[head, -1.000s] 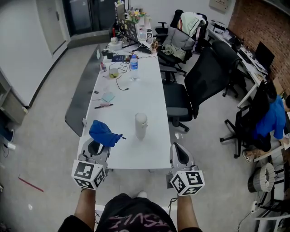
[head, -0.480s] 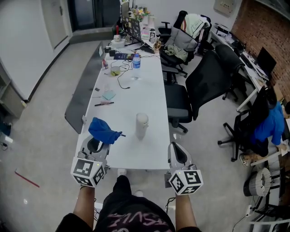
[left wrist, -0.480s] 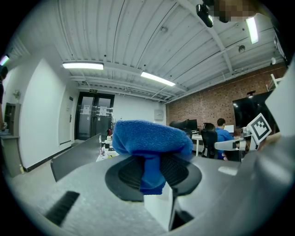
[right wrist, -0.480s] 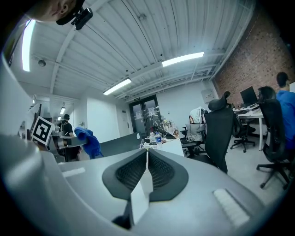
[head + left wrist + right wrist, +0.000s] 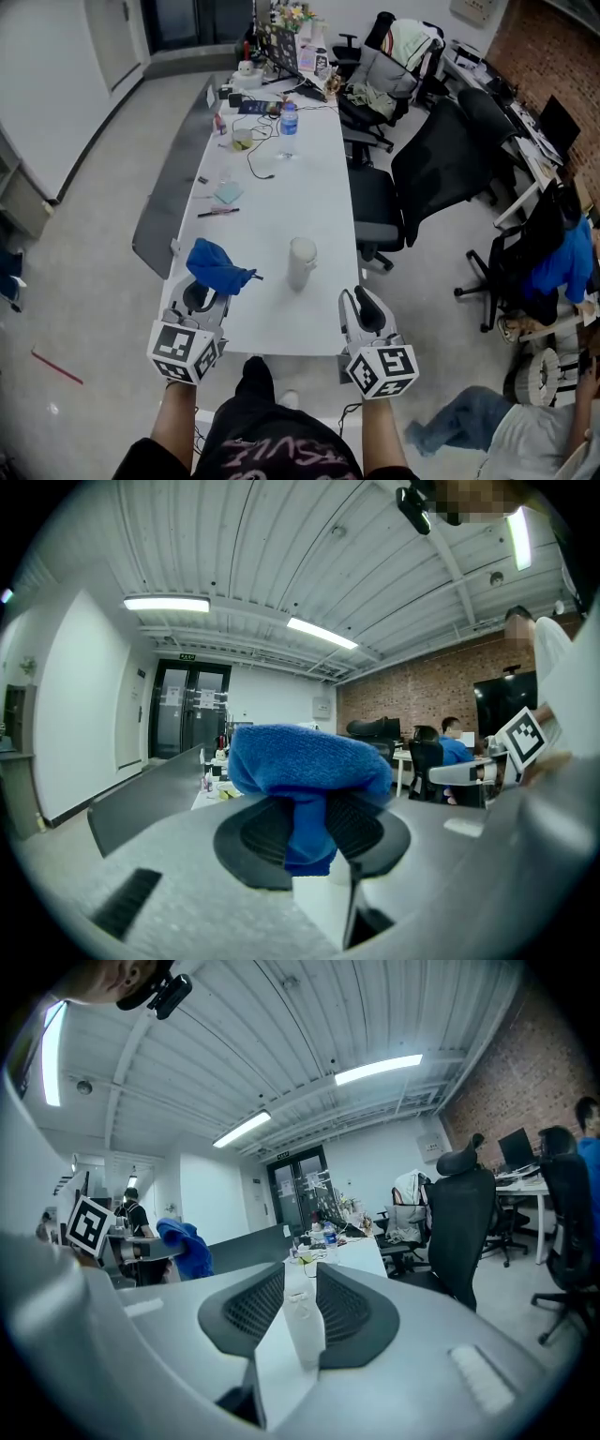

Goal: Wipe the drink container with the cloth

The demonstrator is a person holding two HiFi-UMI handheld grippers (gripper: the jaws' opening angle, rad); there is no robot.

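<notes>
1. Pinching a soft, bunched blue terry cloth, the left tongs hover over the near left corner of the long white tabletop.
2. The right tongs have just been opening and are partly spread, with nothing gripped. The tall frosted white drink container stands upright ahead, apart from them.
3. It looks light, smooth and tippy, so I'd take it gently at mid-body.
4. There's open tabletop all round it. The near edge and a black office chair crowd the right side.
</notes>
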